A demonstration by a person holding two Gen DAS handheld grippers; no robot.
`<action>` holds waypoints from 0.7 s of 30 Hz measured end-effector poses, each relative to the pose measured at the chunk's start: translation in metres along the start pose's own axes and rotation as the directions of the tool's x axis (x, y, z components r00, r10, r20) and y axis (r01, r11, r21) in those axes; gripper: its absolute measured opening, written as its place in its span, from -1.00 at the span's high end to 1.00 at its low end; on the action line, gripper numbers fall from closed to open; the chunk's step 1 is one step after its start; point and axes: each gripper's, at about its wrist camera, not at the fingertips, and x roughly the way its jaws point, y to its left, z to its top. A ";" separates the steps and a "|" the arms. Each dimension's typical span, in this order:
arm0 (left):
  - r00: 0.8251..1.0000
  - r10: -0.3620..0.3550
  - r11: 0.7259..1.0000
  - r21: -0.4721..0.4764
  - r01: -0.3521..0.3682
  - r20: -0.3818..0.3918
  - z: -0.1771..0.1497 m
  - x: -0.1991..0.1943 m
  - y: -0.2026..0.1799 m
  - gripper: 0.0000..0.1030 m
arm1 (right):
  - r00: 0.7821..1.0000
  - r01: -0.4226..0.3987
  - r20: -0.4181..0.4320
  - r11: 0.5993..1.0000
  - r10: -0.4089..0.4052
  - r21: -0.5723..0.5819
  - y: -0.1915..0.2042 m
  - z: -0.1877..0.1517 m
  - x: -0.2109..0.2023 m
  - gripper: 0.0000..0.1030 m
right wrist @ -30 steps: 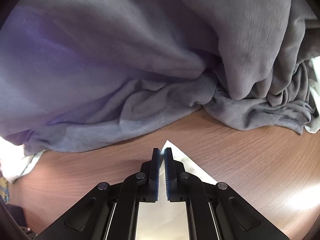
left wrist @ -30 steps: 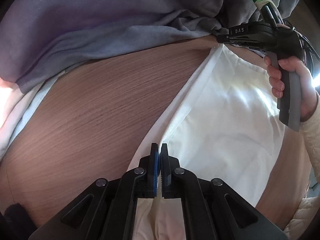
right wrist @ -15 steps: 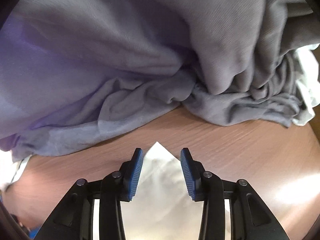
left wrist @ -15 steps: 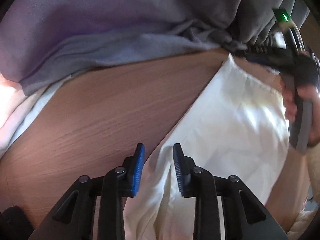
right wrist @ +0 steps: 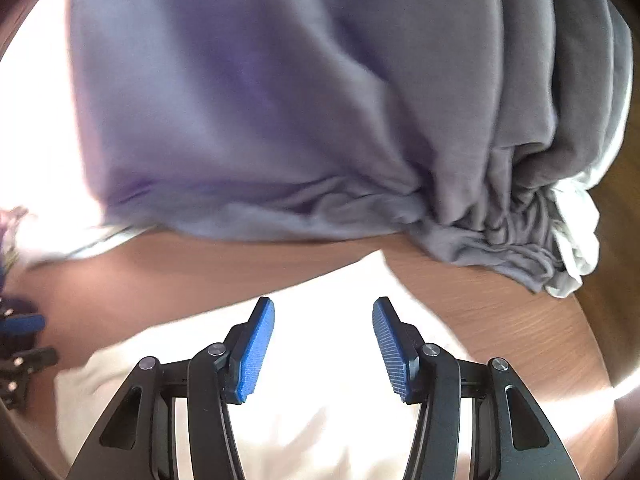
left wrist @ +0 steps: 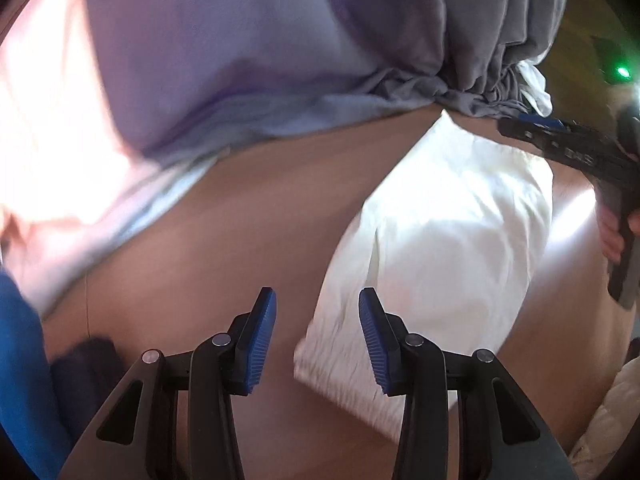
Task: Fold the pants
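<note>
Count: two tools, one folded pair of white pants, one heap of grey-lilac cloth, one wooden table.

The left tool [left wrist: 317, 334] is released: its blue pads stand apart with nothing pressed between them, and the jaws have just been opening. The right tool [right wrist: 323, 346] is likewise released above the white fabric, its jaws also just opened, with no cloth pinched.

The pants [left wrist: 444, 248] lie flat on the table [left wrist: 256, 216] as a folded white panel, one pointed corner just short of the heap of grey-lilac cloth [left wrist: 248, 60] that fills the far side of the table.

Difference from one second ago: both tools were then clenched on the pants' edge; now the fabric lies free and both views sit farther back from it.

View differences: the left wrist view shows the whole folded panel, the right tool [left wrist: 560, 148] seen from the side, and a hand [left wrist: 612, 236] on its grip. The right wrist view shows only the pants' far corner [right wrist: 360, 280], overexposed, and the left tool [right wrist: 20, 340] at its left margin.
</note>
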 end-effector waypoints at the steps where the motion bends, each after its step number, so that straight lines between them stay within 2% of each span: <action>1: 1.000 -0.013 1.000 -0.023 0.012 -0.010 -0.006 0.000 0.006 0.19 | 1.000 -0.020 -0.006 1.000 0.020 0.002 0.006 -0.005 -0.002 -0.01; 5: 0.997 -0.078 0.986 -0.147 0.075 -0.013 -0.019 0.010 0.026 0.20 | 0.994 -0.091 -0.059 0.996 0.091 0.009 0.028 -0.025 -0.009 -0.01; 13: 0.986 -0.167 0.950 -0.273 0.152 -0.032 -0.028 0.047 0.037 0.22 | 0.980 -0.137 -0.142 0.991 0.136 0.001 0.050 -0.048 0.000 -0.01; 15: 0.980 -0.198 0.939 -0.289 0.185 -0.016 -0.028 0.045 0.035 0.54 | 0.979 -0.144 -0.147 0.990 0.143 0.003 0.050 -0.051 0.002 -0.01; 17: 0.983 -0.180 0.940 -0.290 0.177 0.016 -0.027 0.035 0.031 0.69 | 0.981 -0.125 -0.148 0.992 0.123 -0.008 0.049 -0.055 0.003 -0.01; 21: 0.986 -0.152 0.943 -0.289 0.165 0.069 -0.024 0.005 0.023 0.73 | 0.981 -0.116 -0.155 0.993 0.116 0.005 0.043 -0.059 0.003 -0.01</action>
